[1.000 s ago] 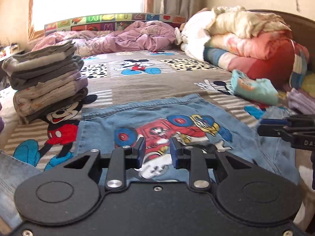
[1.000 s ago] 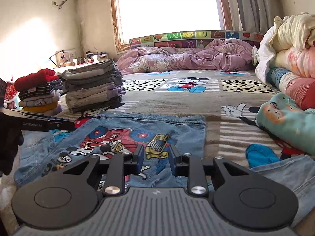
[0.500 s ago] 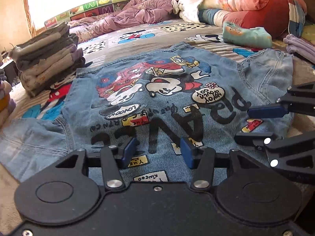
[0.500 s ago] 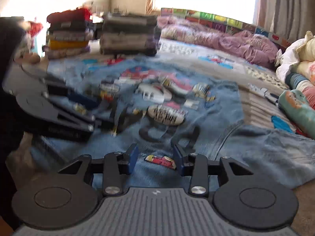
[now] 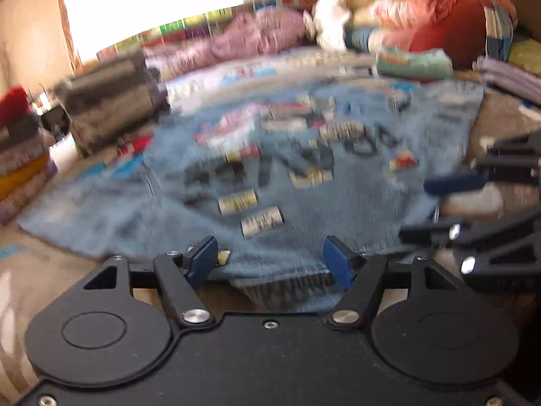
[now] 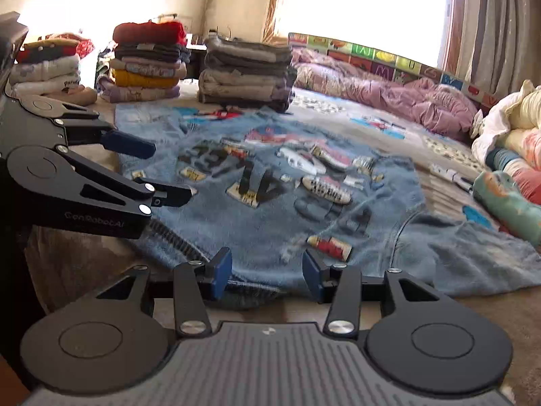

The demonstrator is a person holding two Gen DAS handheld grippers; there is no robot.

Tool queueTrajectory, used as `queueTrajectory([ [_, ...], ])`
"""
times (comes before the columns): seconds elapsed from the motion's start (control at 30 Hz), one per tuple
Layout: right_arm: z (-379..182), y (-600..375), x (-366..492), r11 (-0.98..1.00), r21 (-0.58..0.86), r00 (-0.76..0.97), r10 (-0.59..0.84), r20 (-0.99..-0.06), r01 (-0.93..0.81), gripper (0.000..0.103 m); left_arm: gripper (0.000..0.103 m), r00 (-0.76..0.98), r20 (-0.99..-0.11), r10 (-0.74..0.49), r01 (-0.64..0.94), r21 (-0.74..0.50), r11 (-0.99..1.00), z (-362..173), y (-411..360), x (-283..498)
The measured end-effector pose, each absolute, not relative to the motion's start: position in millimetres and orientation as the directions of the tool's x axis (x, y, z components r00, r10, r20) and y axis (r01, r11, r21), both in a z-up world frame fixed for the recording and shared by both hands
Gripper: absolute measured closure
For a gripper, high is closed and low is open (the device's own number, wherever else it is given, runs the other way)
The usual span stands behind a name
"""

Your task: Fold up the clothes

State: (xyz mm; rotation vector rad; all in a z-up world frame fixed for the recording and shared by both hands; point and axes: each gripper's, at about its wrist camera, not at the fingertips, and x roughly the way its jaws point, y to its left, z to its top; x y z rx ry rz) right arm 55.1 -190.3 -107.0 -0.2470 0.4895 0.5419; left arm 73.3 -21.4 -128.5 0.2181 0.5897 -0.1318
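A blue denim jacket (image 5: pixel 338 203) (image 6: pixel 270 230) with cartoon prints lies spread flat on the bed, its dark ribbed edge nearest me. My left gripper (image 5: pixel 270 264) sits low at that edge, jaws opening wide. The ribbed edge lies between the blue pads (image 5: pixel 203 260), which do not press on it. My right gripper (image 6: pixel 267 274) is at the same edge, further right, jaws also opening, with the hem between its pads but not pinched. Each gripper shows in the other's view: the right gripper (image 5: pixel 453 206) and the left gripper (image 6: pixel 159 172). The left wrist view is blurred.
Three stacks of folded clothes (image 6: pixel 247 71) (image 6: pixel 148 61) (image 6: pixel 47 64) stand beyond the jacket at the left. A purple duvet (image 6: pixel 389 94) lies at the back. Piled quilts (image 5: pixel 422 17) and a teal garment (image 6: pixel 507 203) sit at the right.
Both grippers have drawn back from over the jacket's middle to its near ribbed edge and dropped lower. Both pairs of jaws have spread wider.
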Motion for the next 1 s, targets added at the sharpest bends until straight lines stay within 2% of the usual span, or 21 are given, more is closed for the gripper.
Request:
queueTrajectory([
  [0.03,-108,-192,55,0.832,-0.087,0.743,0.436,-0.507,-0.547,0.054,0.036,0.843,-0.534,-0.055,0.159,0.150,0.976,-121,-15,72],
  [0.07,-110,-194,55,0.833,-0.076,0.741,0.440,-0.508,-0.548,0.054,0.051,0.862,-0.504,-0.049,0.134,0.134,0.982,-114,-8,71],
  [0.2,-106,-204,45,0.831,-0.064,0.769,0.480,-0.422,-0.553,0.055,0.053,0.919,-0.393,0.031,-0.005,0.067,0.998,-97,26,74],
  [0.23,-106,-206,44,0.831,-0.059,0.774,0.487,-0.405,-0.553,0.055,0.053,0.905,-0.424,0.045,-0.039,0.023,0.999,-101,39,83],
  [0.3,-108,-207,46,0.824,-0.039,0.767,0.508,-0.392,-0.566,0.054,0.052,0.801,-0.598,0.021,-0.051,-0.034,0.998,-121,60,107],
  [0.33,-110,-205,47,0.815,-0.033,0.756,0.521,-0.397,-0.579,0.054,0.048,0.810,-0.587,0.012,-0.058,-0.060,0.997,-122,65,107],
  [0.37,-113,-202,48,0.806,-0.031,0.745,0.531,-0.404,-0.591,0.053,0.056,0.826,-0.563,0.013,-0.070,-0.081,0.994,-116,66,106],
  [0.4,-115,-200,48,0.798,-0.036,0.735,0.535,-0.417,-0.602,0.053,0.056,0.842,-0.538,0.015,-0.082,-0.101,0.991,-110,68,105],
  [0.5,-122,-192,48,0.786,-0.050,0.714,0.531,-0.456,-0.616,0.052,0.048,0.887,-0.460,0.043,-0.106,-0.113,0.988,-104,72,106],
  [0.53,-122,-193,49,0.787,-0.040,0.712,0.534,-0.456,-0.616,0.052,0.044,0.865,-0.501,0.019,-0.112,-0.156,0.981,-113,81,114],
  [0.6,-123,-195,50,0.786,-0.017,0.705,0.543,-0.457,-0.617,0.052,0.044,0.831,-0.555,-0.023,-0.130,-0.235,0.963,-128,97,125],
  [0.63,-124,-195,50,0.785,-0.012,0.702,0.546,-0.457,-0.619,0.052,0.049,0.854,-0.521,-0.017,-0.139,-0.258,0.956,-126,101,121],
  [0.7,-125,-196,50,0.784,-0.009,0.699,0.548,-0.459,-0.621,0.051,0.051,0.886,-0.464,-0.009,-0.133,-0.273,0.953,-116,102,116],
  [0.73,-125,-196,49,0.784,-0.004,0.698,0.550,-0.460,-0.621,0.051,0.049,0.896,-0.445,0.006,-0.138,-0.264,0.955,-112,102,115],
  [0.8,-126,-197,49,0.785,0.003,0.696,0.552,-0.459,-0.620,0.051,0.045,0.864,-0.500,0.059,-0.194,-0.224,0.955,-123,111,122],
  [0.83,-126,-197,49,0.785,0.004,0.696,0.552,-0.459,-0.620,0.051,0.049,0.850,-0.520,0.087,-0.233,-0.223,0.946,-127,118,124],
  [0.87,-126,-197,49,0.785,0.002,0.697,0.551,-0.459,-0.619,0.051,0.065,0.858,-0.495,0.135,-0.287,-0.245,0.926,-122,125,117],
  [0.93,-126,-197,48,0.786,-0.001,0.698,0.547,-0.462,-0.618,0.051,0.065,0.863,-0.445,0.240,-0.386,-0.274,0.881,-112,137,106],
  [1.0,-126,-198,47,0.787,-0.005,0.698,0.544,-0.466,-0.617,0.051,0.065,0.850,-0.410,0.331,-0.451,-0.242,0.859,-104,145,98],
])
